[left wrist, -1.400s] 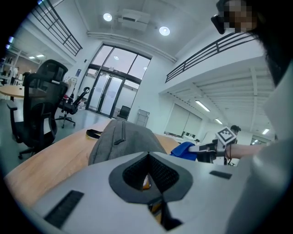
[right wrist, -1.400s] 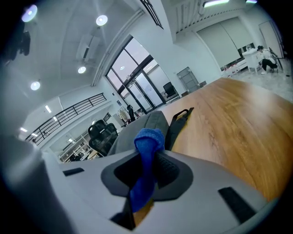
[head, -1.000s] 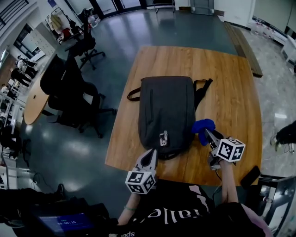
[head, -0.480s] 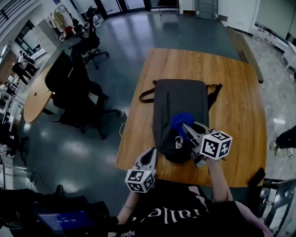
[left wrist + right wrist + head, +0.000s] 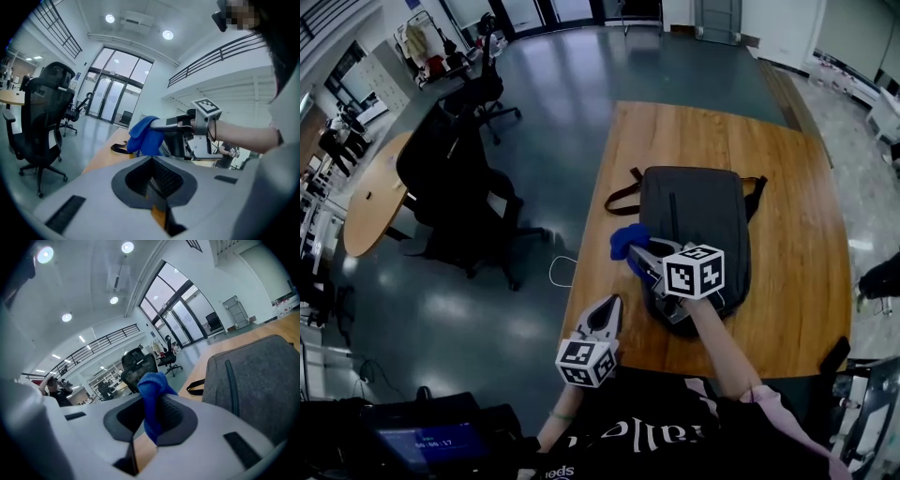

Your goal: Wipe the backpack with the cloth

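Wiping barely begun, I judged — right hand-held gripper (image 5: 637, 253) clamped the cloth (image 5: 624, 240) beside the backpack (image 5: 698, 211); left hand-held gripper (image 5: 611, 304) closed, empty.

One backpack (image 5: 698, 220), one cloth (image 5: 627, 241), one table (image 5: 787, 169), two grippers (image 5: 612, 304) (image 5: 641, 253)

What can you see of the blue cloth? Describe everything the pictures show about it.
The blue cloth looks like soft, fuzzy fabric, bunched into a crumpled wad. The right gripper clamps it between its jaws, with a fold sticking out past the tips. It sits at the left edge of the grey backpack, above the wooden table. Whether it touches the backpack cannot be told.
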{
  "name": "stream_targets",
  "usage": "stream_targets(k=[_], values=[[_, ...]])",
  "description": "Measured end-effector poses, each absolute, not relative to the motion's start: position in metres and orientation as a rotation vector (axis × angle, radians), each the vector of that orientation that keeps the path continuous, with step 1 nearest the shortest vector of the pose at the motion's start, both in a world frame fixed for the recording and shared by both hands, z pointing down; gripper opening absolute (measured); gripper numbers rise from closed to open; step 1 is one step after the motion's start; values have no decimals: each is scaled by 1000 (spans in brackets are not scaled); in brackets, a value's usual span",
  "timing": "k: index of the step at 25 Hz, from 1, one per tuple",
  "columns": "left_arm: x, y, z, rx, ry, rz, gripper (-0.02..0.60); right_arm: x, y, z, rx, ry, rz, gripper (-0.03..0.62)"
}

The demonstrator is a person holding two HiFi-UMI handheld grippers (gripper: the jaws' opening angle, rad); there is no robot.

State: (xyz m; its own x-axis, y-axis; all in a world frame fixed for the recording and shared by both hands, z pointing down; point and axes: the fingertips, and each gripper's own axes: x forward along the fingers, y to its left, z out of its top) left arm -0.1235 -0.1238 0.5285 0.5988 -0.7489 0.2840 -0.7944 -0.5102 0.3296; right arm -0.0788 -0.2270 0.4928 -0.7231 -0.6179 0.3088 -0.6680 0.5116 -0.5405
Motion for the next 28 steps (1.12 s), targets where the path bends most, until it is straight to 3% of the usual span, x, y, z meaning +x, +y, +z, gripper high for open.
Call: stream_targets(k=[9,28], values=[[-126,-137,532,2429,-1144,153,-2,-47,-245,516,1265,-2565,1049,55],[-40,-122,528,2442,-1071,163,-2,140,-210,519,1526,-2430,1055,55]])
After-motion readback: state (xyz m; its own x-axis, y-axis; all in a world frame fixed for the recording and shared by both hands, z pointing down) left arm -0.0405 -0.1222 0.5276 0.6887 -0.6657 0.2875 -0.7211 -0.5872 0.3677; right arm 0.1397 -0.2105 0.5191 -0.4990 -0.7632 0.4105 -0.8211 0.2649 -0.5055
